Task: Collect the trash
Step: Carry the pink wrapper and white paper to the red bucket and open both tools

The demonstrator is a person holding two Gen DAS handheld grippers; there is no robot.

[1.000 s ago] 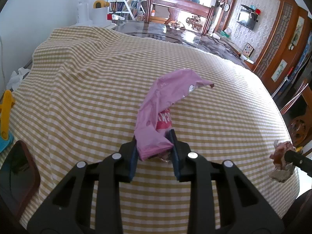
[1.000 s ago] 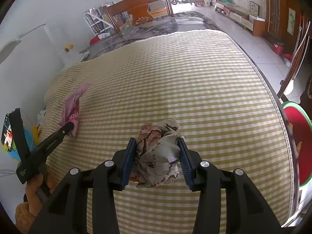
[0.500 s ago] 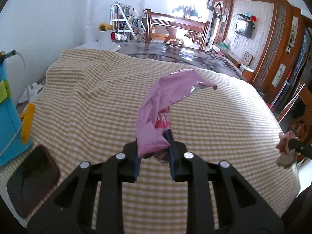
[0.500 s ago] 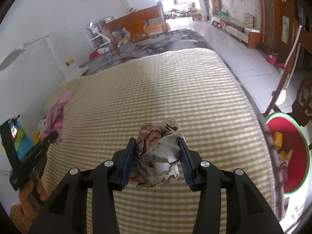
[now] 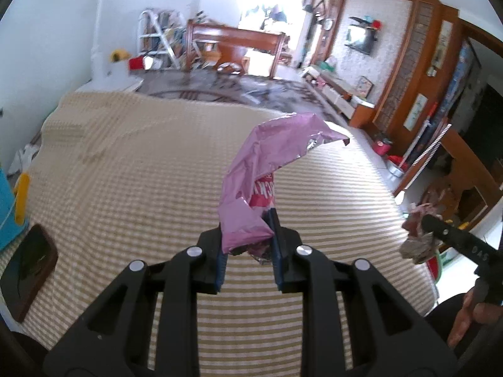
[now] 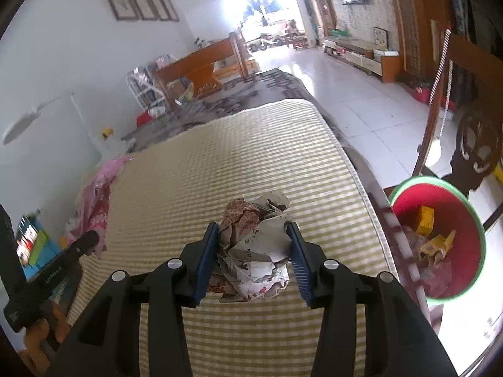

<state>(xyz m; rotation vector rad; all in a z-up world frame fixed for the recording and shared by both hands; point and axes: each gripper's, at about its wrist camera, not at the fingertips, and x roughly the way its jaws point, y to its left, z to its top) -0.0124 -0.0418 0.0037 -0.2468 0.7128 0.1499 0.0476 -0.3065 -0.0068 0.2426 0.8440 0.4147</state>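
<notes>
I'm holding both grippers over the checked tabletop (image 5: 132, 169), and that yellow-and-white cloth is my landmark for everything here. My left gripper (image 5: 248, 251) is clenching its jaws on the lower end of a pink foil wrapper (image 5: 267, 163); the wrapper is standing up from the jaws above the tabletop, its top bending over toward the far right edge of the cloth, and a red printed patch is showing on its inner face. My right gripper (image 6: 254, 260) is gripping a crumpled paper ball (image 6: 254, 251), the blue pads pressing on both of its sides, and the ball is hanging clear of the tabletop near the cloth's right edge. From the left wrist view I'm seeing that same ball at the right rim of the tabletop, pinched at the tip of the other gripper, with a hand (image 5: 468, 314) showing below it. Just off the right edge of the tabletop, lower than its surface, a red bin with a green rim (image 6: 471, 216) is sitting with yellow scraps and other wrappers already inside. A carved wooden chair (image 6: 478, 144) is standing right behind the bin. Off the tabletop's left edge, a dark brown-framed object (image 5: 28, 270) is lying beside a blue and yellow thing that I can't make out.
</notes>
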